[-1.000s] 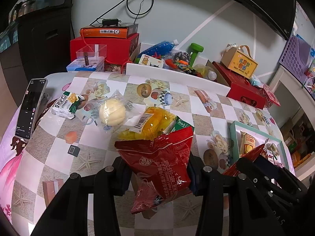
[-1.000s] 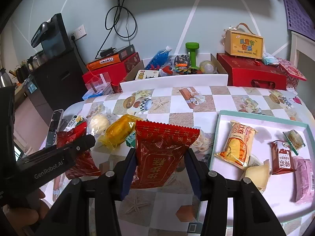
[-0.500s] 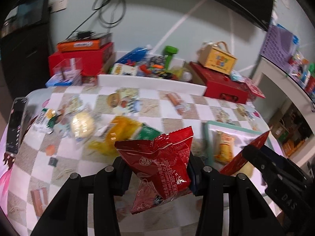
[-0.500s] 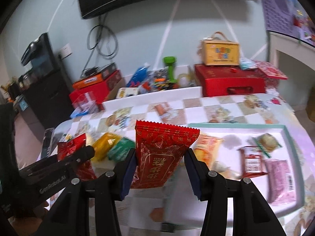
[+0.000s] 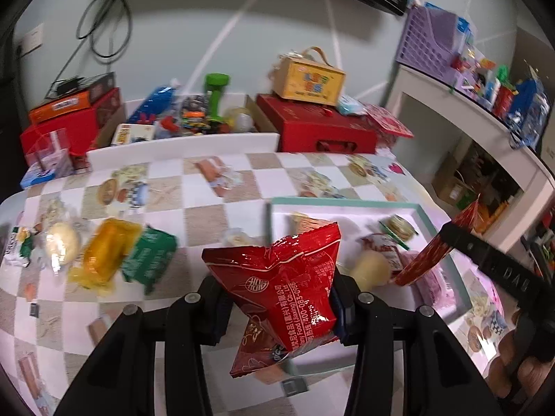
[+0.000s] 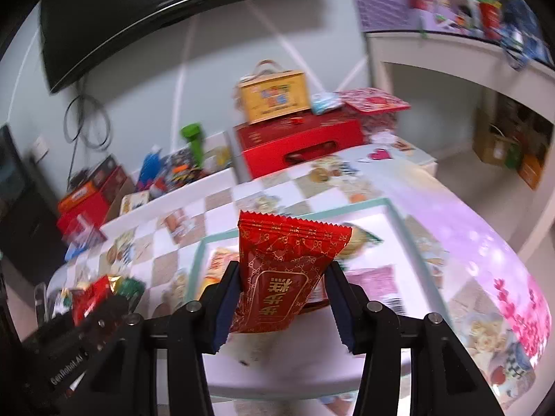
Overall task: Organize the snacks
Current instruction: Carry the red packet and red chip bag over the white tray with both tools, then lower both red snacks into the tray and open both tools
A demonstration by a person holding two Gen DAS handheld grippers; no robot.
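Both grippers — left (image 5: 277, 298), right (image 6: 282, 298) — clamped (angled downward).

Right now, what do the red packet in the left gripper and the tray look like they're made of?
Red packet: likely thin glossy plastic film; it crinkles, catches highlights, has a printed label. Tray: smooth white base with a teal rim, probably rigid plastic or coated board; the pictures leave it open.
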